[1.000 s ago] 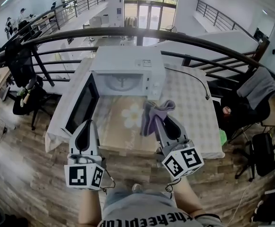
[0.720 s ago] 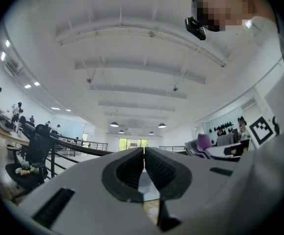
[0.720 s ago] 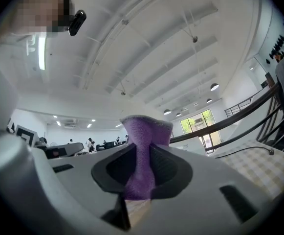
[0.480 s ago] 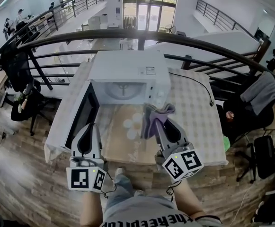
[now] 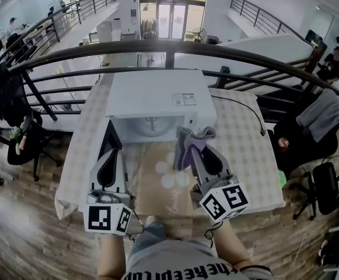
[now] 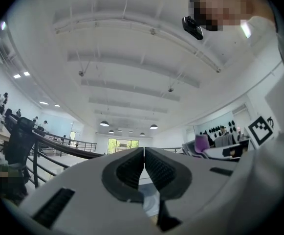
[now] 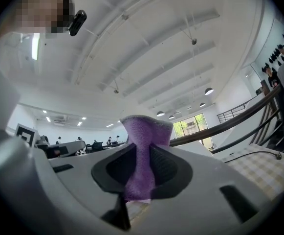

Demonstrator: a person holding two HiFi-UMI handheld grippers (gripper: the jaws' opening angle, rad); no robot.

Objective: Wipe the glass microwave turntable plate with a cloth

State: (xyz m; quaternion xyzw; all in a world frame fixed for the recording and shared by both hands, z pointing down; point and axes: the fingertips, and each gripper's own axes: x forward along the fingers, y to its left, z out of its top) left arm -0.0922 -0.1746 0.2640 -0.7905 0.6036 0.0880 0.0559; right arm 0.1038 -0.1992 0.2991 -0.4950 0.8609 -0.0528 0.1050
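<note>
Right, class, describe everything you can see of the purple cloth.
The purple cloth is soft, fuzzy fabric, bunched up. The right gripper is shut on it, pinching it so a crumpled end sticks out past the jaw tips. It is held above the table, in front of the open microwave; only the jaws seem to touch it.

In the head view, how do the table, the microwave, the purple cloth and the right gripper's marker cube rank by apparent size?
1. table
2. microwave
3. purple cloth and marker cube: these look alike, and the cube is nearer the camera, so they are unranked.
</note>
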